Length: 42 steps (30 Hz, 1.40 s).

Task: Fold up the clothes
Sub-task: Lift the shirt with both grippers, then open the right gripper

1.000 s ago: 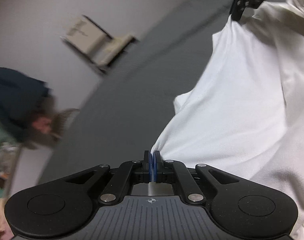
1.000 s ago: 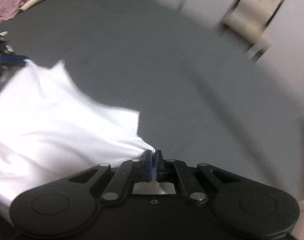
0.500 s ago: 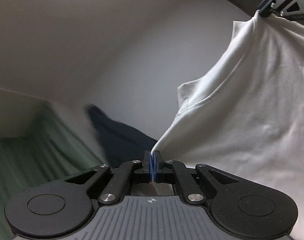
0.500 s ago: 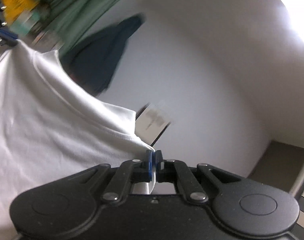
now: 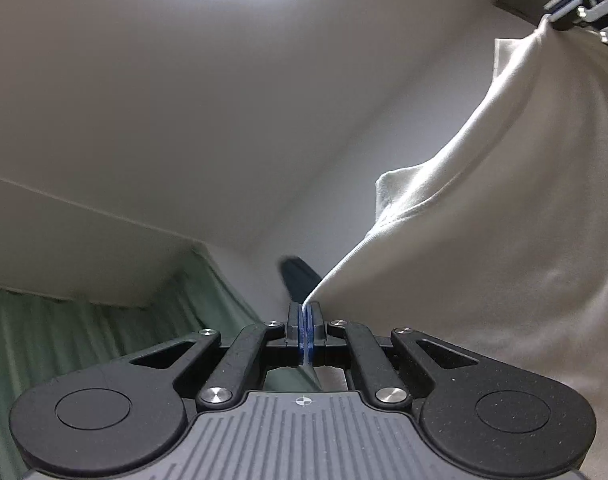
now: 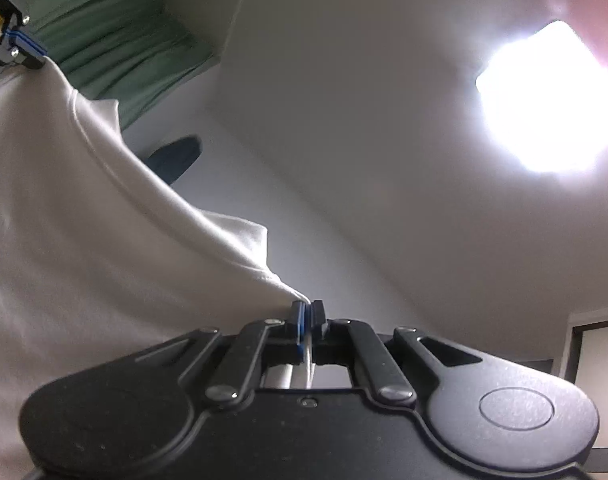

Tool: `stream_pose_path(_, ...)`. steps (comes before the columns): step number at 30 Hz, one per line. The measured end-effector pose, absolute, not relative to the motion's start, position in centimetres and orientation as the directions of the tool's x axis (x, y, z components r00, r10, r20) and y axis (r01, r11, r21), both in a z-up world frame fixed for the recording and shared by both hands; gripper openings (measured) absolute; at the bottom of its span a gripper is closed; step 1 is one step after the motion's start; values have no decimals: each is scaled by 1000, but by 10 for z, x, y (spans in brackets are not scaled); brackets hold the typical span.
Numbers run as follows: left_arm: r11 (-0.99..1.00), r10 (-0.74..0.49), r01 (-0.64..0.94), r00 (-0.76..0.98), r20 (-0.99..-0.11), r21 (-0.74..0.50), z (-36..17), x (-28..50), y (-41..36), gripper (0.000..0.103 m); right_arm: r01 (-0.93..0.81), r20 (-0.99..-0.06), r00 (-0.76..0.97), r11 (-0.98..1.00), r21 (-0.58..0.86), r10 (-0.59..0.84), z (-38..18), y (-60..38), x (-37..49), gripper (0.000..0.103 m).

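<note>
A white T-shirt (image 5: 503,240) hangs stretched in the air between both grippers. My left gripper (image 5: 305,312) is shut on one corner of its edge, and the cloth fans out to the right. My right gripper (image 6: 307,310) is shut on the other corner, with the white T-shirt (image 6: 84,240) spreading to the left. Each view shows the other gripper high up: the right gripper (image 5: 563,12) at the top right edge, the left gripper (image 6: 24,52) at the top left edge. Both views point upward at wall and ceiling. The shirt's lower part is out of view.
Green curtains (image 5: 84,340) hang at the left of the room. A dark blue garment (image 6: 176,156) hangs on the white wall behind the shirt. A bright ceiling light (image 6: 551,100) glares overhead. A doorway (image 6: 595,360) shows at the lower right.
Both grippers have risen and tilted upward with the shirt, lifting it off the grey surface. The views have swung from that surface to the wall and ceiling.
</note>
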<state>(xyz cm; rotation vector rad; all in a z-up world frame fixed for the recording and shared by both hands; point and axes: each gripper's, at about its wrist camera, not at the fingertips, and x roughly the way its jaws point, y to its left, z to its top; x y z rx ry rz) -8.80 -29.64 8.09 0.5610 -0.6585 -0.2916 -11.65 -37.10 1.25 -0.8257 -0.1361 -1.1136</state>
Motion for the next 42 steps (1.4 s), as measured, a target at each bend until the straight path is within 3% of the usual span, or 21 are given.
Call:
stream_pose_path(6,912,-308,-16,632,711,410,167,-147,-244,1,921,685,353,106,-375,-638,92,-323,-143,3)
stream_pose_path(11,951,-223,-61,545,808,303,206,-200,-198,1,967,805,243,65,-248,-542,145,-263,-187,4)
stream_pose_path(18,954,-225,-44,545,808,296,206,-214,-191,1,971,822,228,58,-232,-522,169,-223,-224,4)
stream_pose_path(21,942,-247,-38,599,762,334,208,-206,-194,1,968,806,245,91,-233,-539,171,-221,-229,4)
stream_pose_path(23,955,-202,-51,611,766,293,211,-199,-191,1,946,746,300,87,-312,-594,171,-230,-218,4)
stream_pose_path(25,969,-155,-56,624,766,241,215,-191,-188,1,945,754,300,77,-317,-584,165,-223,-219,1)
stream_pose_path(28,962,-221,37,694,686,272,217,-170,-192,1,945,781,309,80,-318,-544,159,-210,-223,1)
stream_pose_path(31,870,-473,332,770,428,365,191,-146,-207,1,903,651,403,166,-396,-643,152,-229,-214,1)
stream_pose_path(34,709,-679,608,725,113,356,135,-121,-226,2,825,403,543,379,-420,-736,132,-270,-200,4)
stream_pose_path(36,609,-742,721,665,-84,331,84,-108,-244,10,745,181,637,538,-393,-750,112,-295,-201,25)
stream_pose_path(37,551,-758,770,623,-195,320,58,-99,-256,25,697,55,677,616,-367,-734,98,-306,-199,29)
stream_pose_path(38,505,-760,809,582,-290,301,33,-92,-267,45,640,-91,711,696,-326,-697,81,-320,-195,40)
stream_pose_path(39,471,-753,838,545,-368,276,9,-87,-278,57,593,-220,727,757,-275,-650,62,-335,-183,42)
stream_pose_path(40,446,-743,861,508,-435,244,-15,-81,-288,76,562,-333,728,800,-209,-599,43,-348,-168,44)
stream_pose_path(42,425,-718,885,457,-525,190,-56,-59,-297,82,533,-533,699,844,-55,-477,8,-374,-151,45)
